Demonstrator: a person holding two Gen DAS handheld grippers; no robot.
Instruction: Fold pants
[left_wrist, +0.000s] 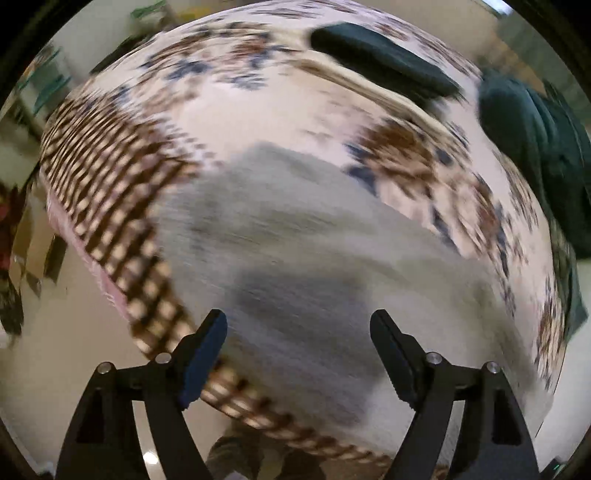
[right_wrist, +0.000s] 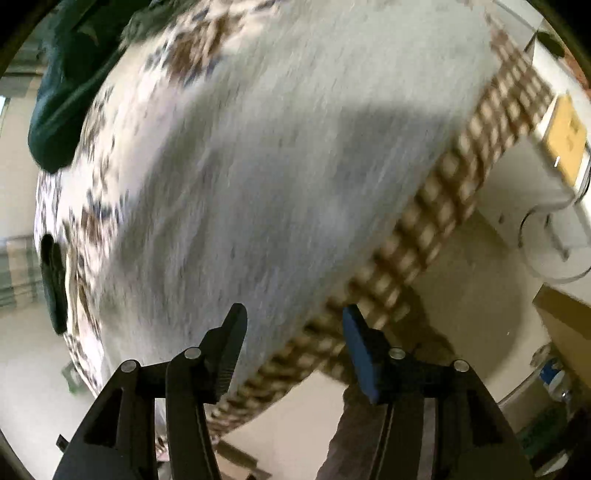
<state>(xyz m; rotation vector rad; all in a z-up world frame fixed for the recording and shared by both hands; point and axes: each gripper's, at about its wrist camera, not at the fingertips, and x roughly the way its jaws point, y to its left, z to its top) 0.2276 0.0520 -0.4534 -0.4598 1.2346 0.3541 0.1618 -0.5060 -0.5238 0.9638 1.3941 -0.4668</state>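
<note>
Light grey pants lie flat on a table under a patterned cloth; both views are motion-blurred. My left gripper hangs above the near part of the pants, open, with nothing between its fingers. In the right wrist view the same grey pants fill the middle. My right gripper is open above their near edge, by the checked border of the cloth, and grips nothing.
A dark green folded garment lies at the far side of the table, another dark green cloth at the right edge. White furniture with a yellow label stands right of the table. A person's trouser legs show below.
</note>
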